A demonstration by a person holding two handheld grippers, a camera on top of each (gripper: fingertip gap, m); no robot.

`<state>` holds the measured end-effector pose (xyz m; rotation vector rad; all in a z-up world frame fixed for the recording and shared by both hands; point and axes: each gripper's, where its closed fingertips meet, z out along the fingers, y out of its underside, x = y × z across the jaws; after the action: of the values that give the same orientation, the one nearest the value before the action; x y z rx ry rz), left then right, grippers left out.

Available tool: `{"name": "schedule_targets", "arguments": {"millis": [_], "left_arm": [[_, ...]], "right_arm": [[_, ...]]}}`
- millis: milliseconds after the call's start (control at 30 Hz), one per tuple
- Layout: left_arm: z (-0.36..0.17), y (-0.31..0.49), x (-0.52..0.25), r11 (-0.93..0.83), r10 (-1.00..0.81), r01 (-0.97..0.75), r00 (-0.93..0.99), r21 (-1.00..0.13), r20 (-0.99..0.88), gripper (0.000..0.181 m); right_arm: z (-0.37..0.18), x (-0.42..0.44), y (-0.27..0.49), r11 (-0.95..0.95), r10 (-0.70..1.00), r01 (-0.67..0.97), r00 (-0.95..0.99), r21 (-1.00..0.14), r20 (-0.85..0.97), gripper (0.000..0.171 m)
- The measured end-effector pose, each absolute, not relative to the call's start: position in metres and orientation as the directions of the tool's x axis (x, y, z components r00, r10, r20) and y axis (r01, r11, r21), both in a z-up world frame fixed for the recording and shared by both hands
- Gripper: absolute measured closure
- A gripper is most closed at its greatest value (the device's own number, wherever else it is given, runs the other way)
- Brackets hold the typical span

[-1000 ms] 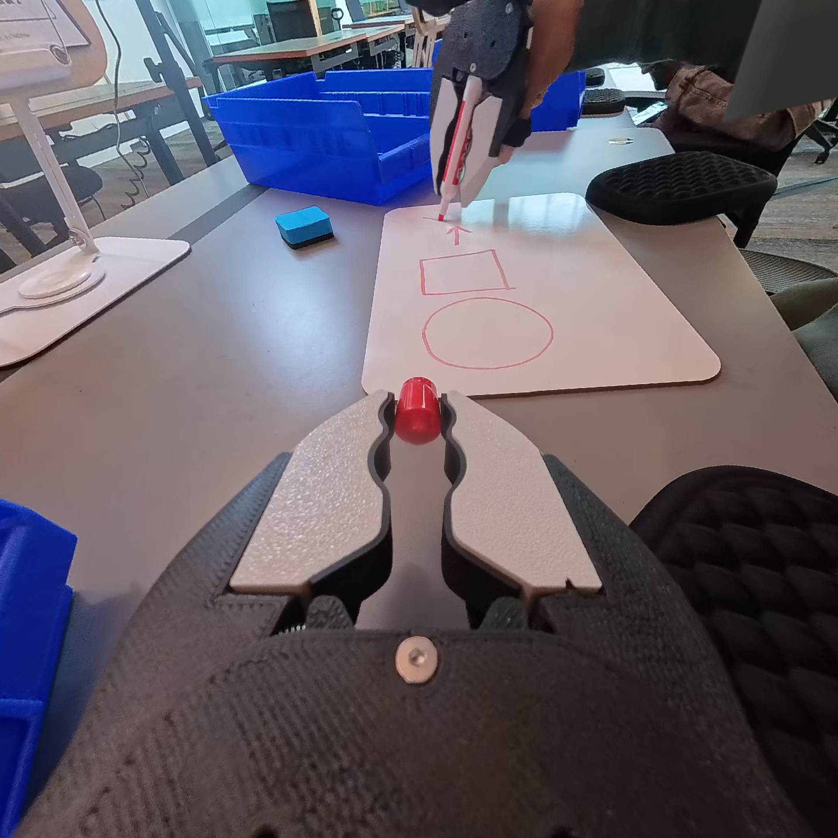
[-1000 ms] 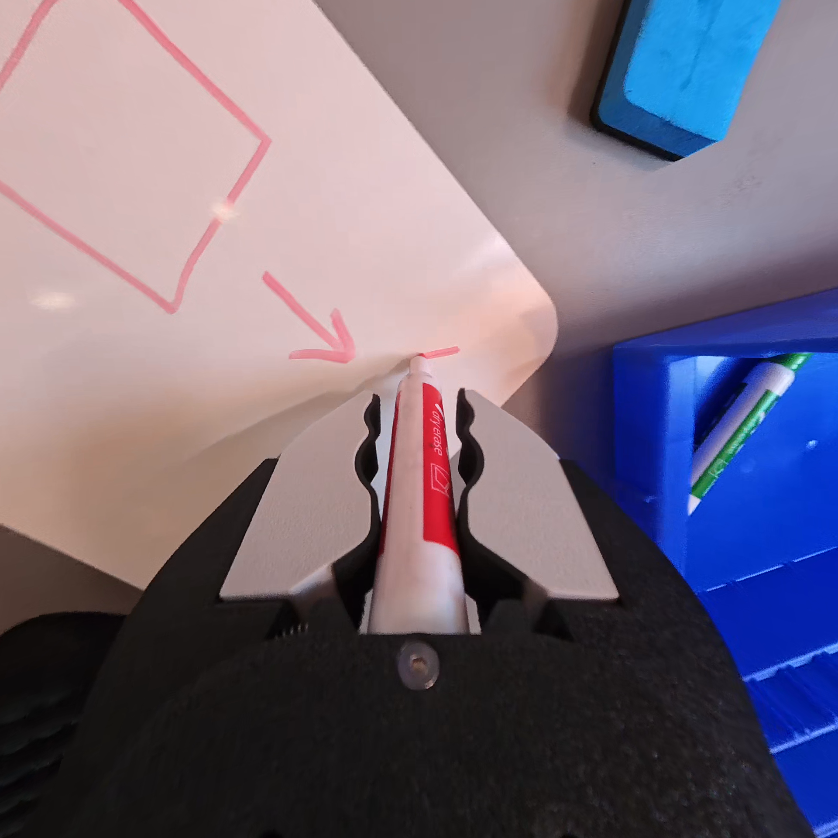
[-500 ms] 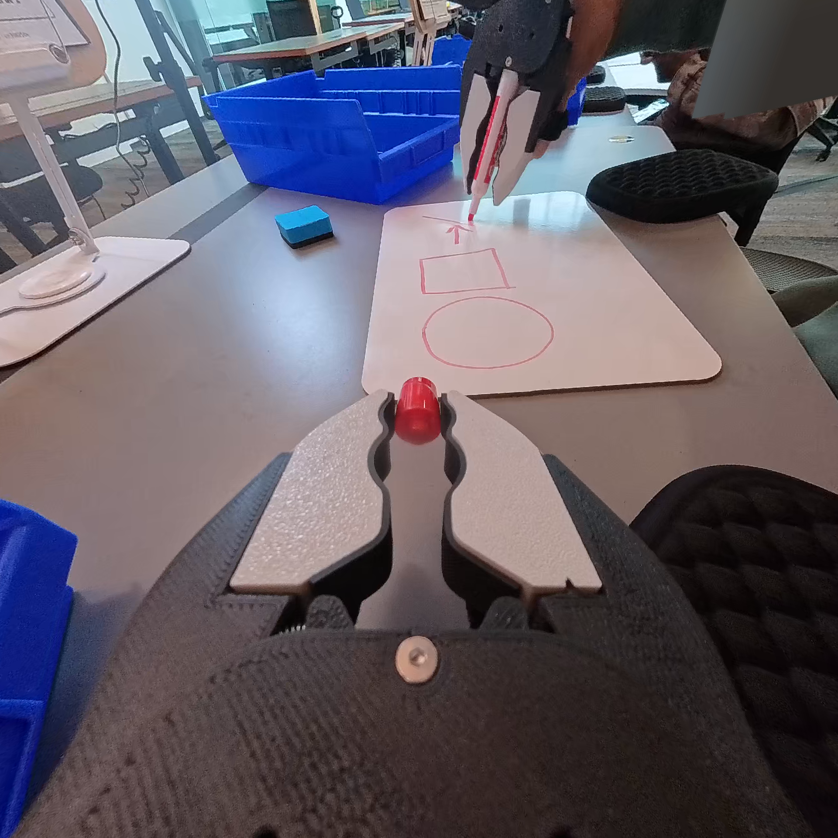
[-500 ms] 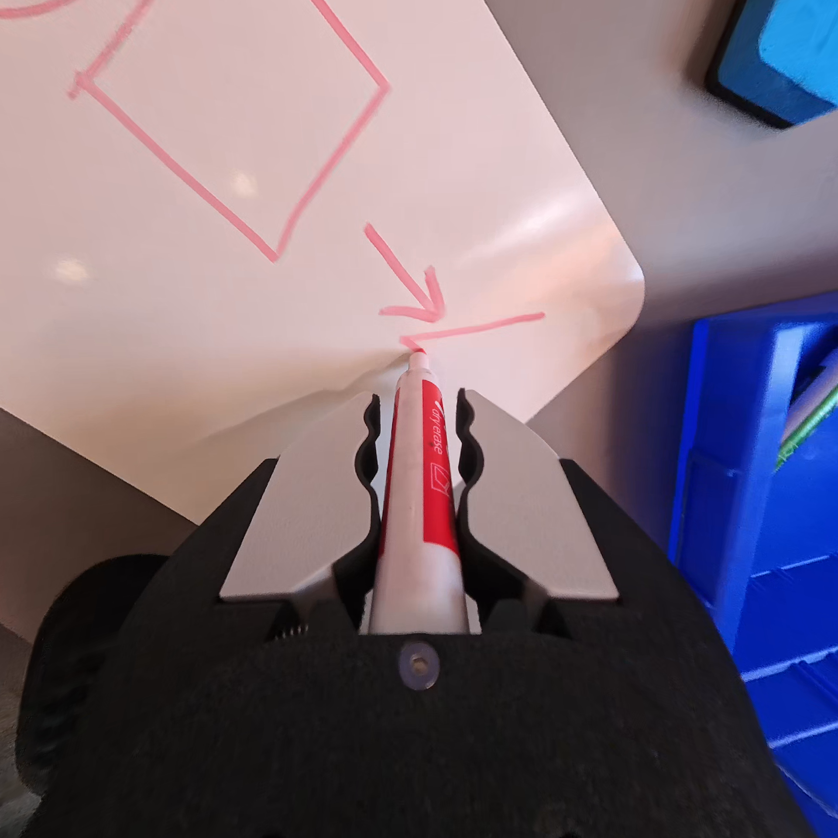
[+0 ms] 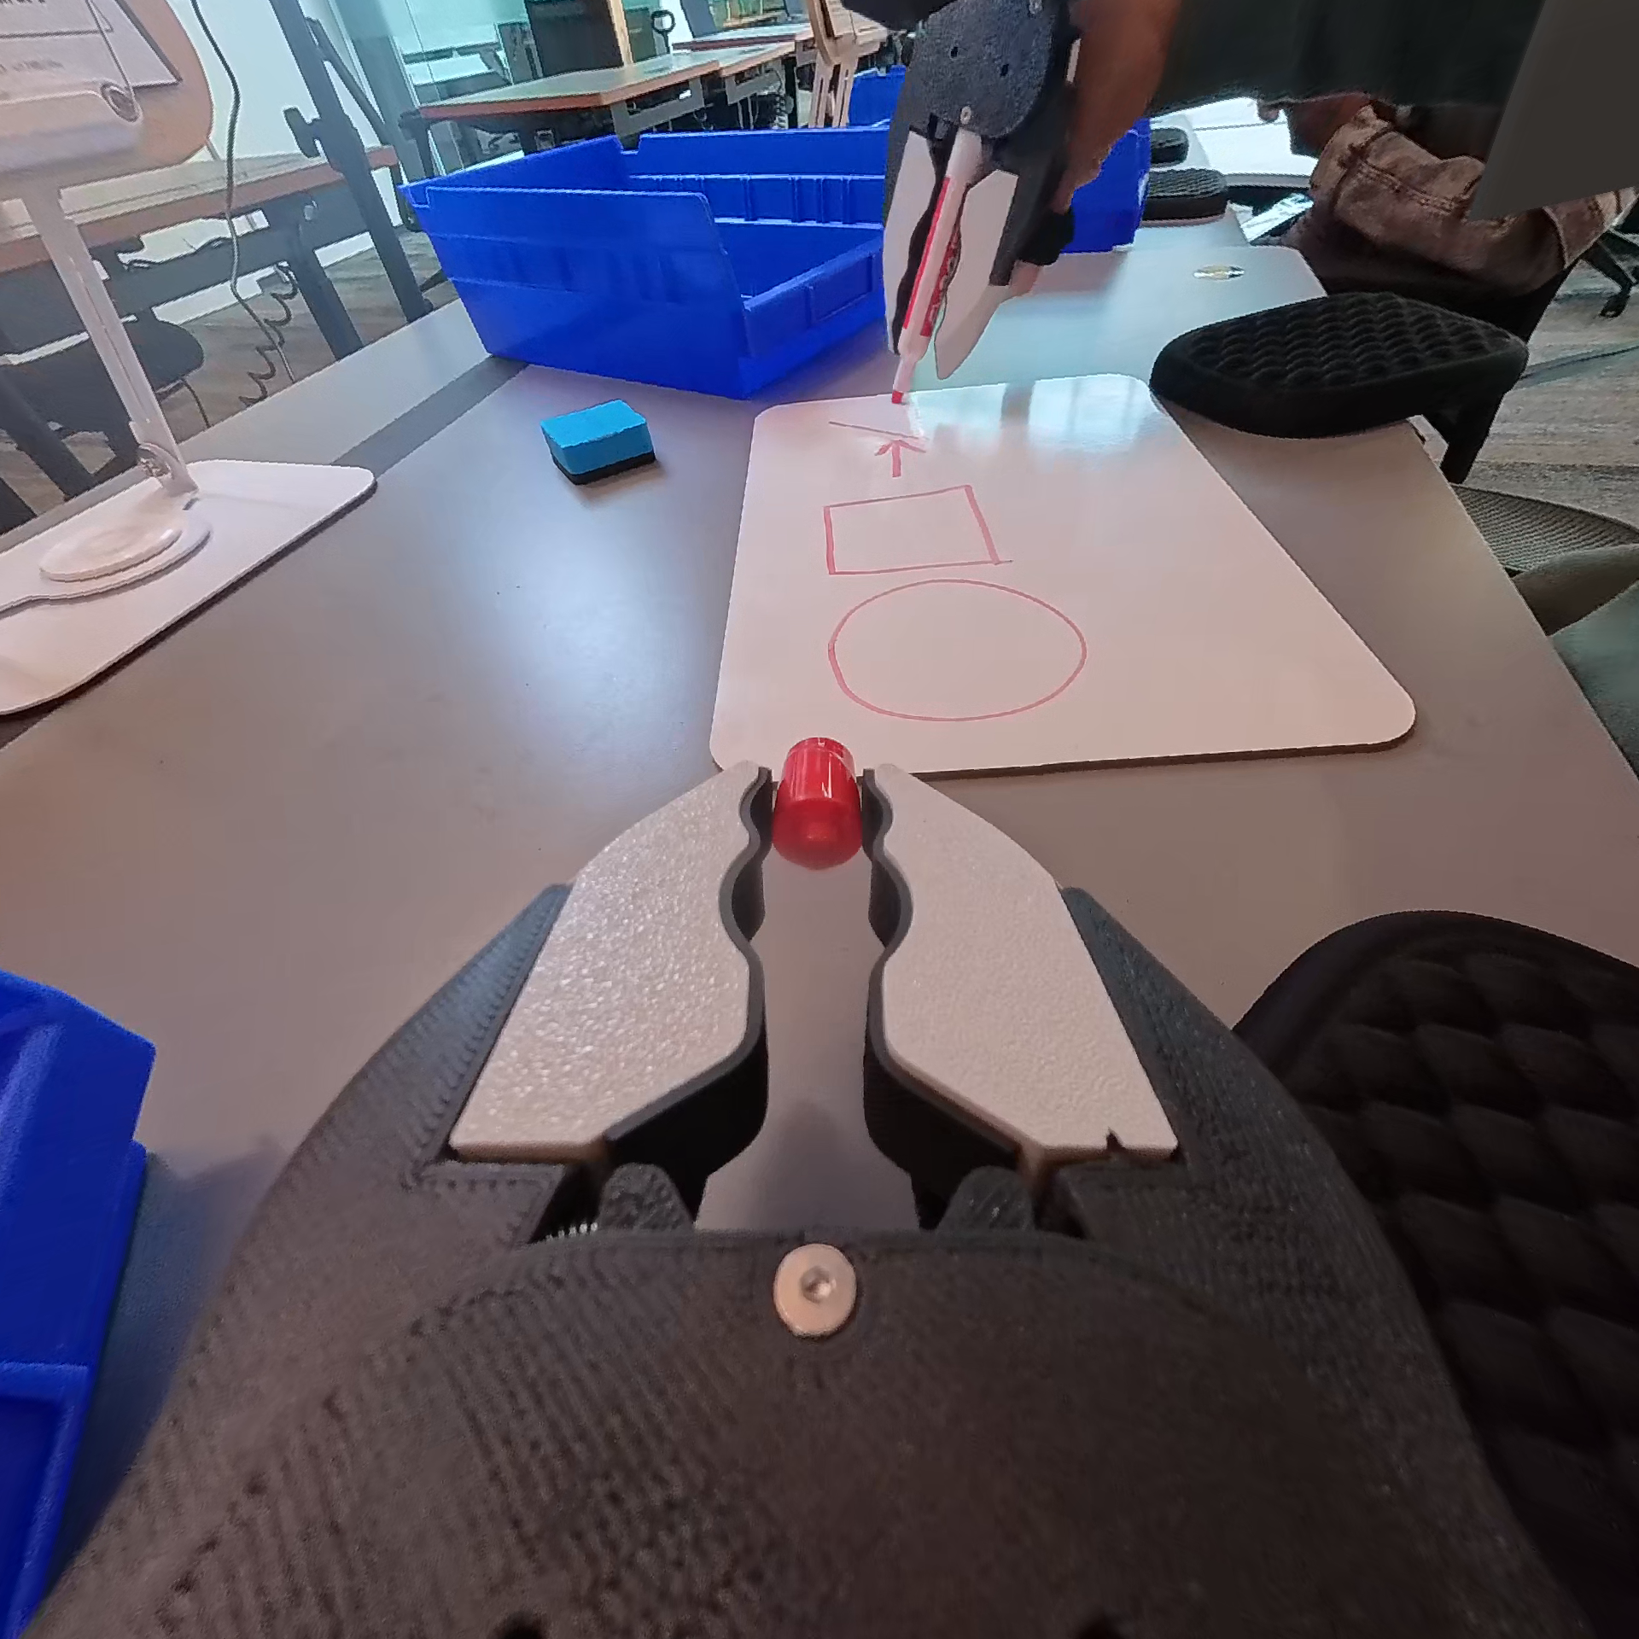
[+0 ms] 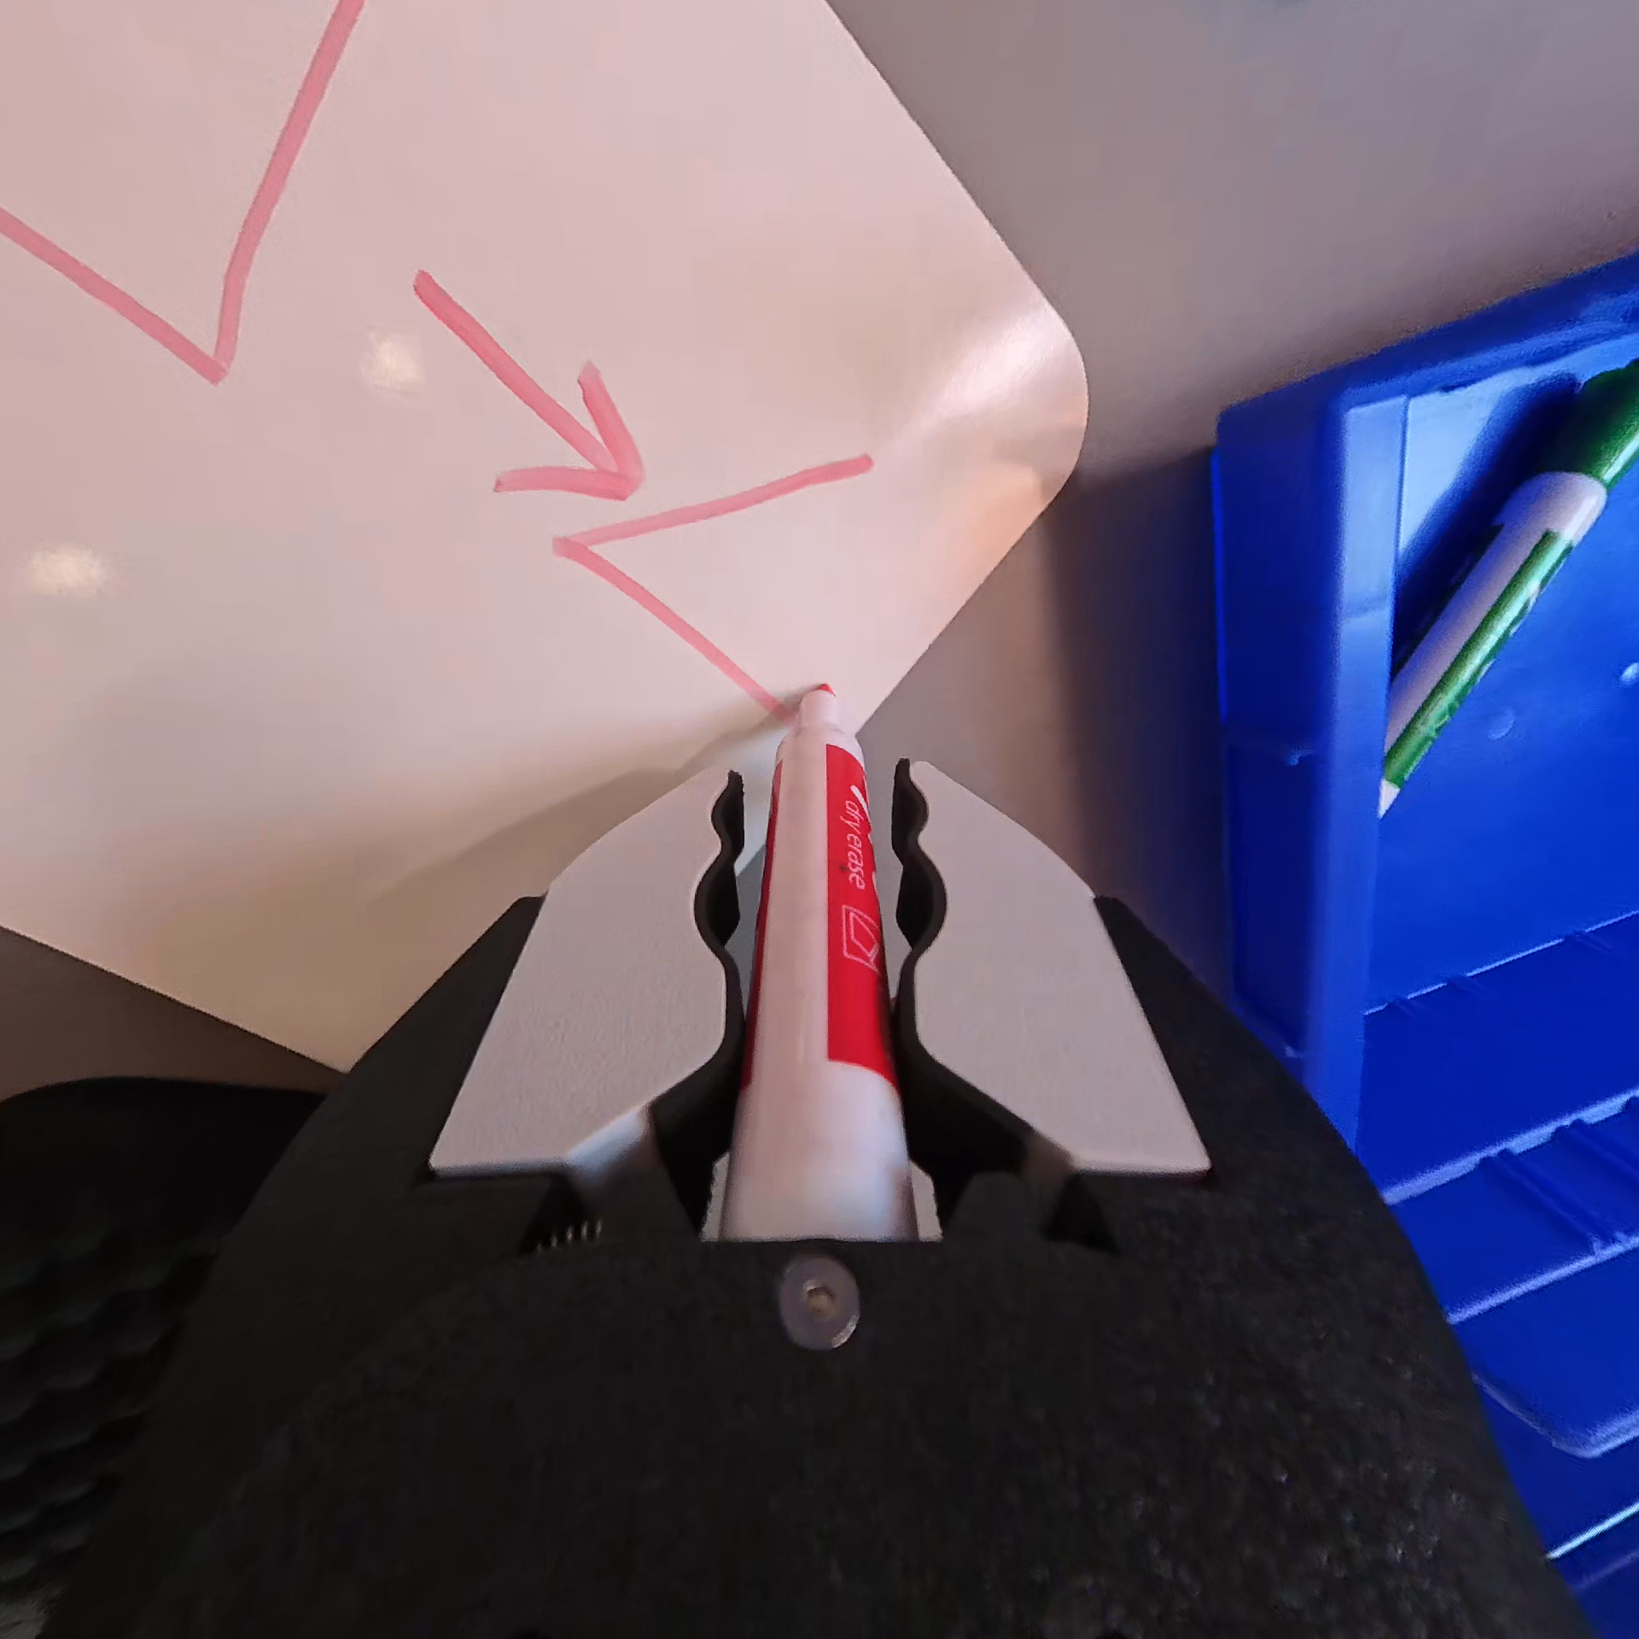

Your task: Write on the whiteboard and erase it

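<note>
Red marker (image 6: 820,931) is gripped by right gripper (image 6: 818,780), tip at whiteboard (image 6: 443,621) edge; red cap (image 5: 816,803) is clamped in left gripper (image 5: 814,780). Risk: stroke overruns onto surface (image 5: 399,709).

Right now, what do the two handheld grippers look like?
Both match. The left gripper and right gripper each have a black, ribbed, printed-looking body, two pale grey textured jaws with wavy black inner edges, and a silver screw at the centre. No cables are visible. The sleeve is hard to make out.
</note>
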<state>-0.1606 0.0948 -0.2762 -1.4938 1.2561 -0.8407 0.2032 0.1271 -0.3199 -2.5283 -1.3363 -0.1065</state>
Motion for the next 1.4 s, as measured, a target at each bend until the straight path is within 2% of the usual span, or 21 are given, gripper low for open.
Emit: {"name": "schedule_targets", "arguments": {"millis": [400,533,667,733,800,900,1033,1200,1400], "left_arm": [[-0.276,0.095,-0.161,0.005,-0.970,-0.296,0.230,-0.955,-0.077,0.162],[-0.275,0.096,-0.162,0.004,-0.970,-0.289,0.233,-0.957,-0.074,0.162],[-0.271,0.092,-0.160,0.019,-0.972,-0.273,0.220,-0.962,-0.082,0.162],[-0.264,0.084,-0.156,0.062,-0.975,-0.248,0.191,-0.967,-0.111,0.162],[-0.252,0.069,-0.149,0.160,-0.969,-0.216,0.151,-0.963,-0.195,0.162],[-0.236,0.042,-0.136,0.289,-0.946,-0.162,0.104,-0.944,-0.307,0.162],[-0.228,0.016,-0.124,0.337,-0.938,-0.095,0.055,-0.937,-0.343,0.162],[-0.228,0.003,-0.115,0.354,-0.934,-0.071,0.022,-0.932,-0.357,0.162],[-0.223,-0.010,-0.107,0.374,-0.927,-0.037,-0.020,-0.927,-0.373,0.162]], "right_arm": [[-0.314,0.169,0.164,-0.465,0.820,0.839,0.528,-0.281,0.221,0.138],[-0.273,0.141,0.159,-0.411,0.801,0.744,0.570,-0.526,0.180,0.138],[-0.225,0.091,0.131,-0.248,0.833,0.545,0.542,-0.801,0.111,0.138],[-0.208,0.064,0.109,-0.219,0.855,0.395,0.519,-0.892,0.020,0.138],[-0.203,0.035,0.084,-0.225,0.875,0.268,0.479,-0.937,-0.073,0.138],[-0.214,-0.011,0.050,-0.292,0.882,0.137,0.421,-0.947,-0.211,0.138],[-0.227,-0.064,0.016,-0.374,0.886,0.006,0.298,-0.927,-0.356,0.138],[-0.228,-0.088,-0.001,-0.417,0.887,-0.067,0.185,-0.906,-0.422,0.138],[-0.232,-0.098,-0.012,-0.422,0.892,-0.039,0.162,-0.906,-0.423,0.138]]}}
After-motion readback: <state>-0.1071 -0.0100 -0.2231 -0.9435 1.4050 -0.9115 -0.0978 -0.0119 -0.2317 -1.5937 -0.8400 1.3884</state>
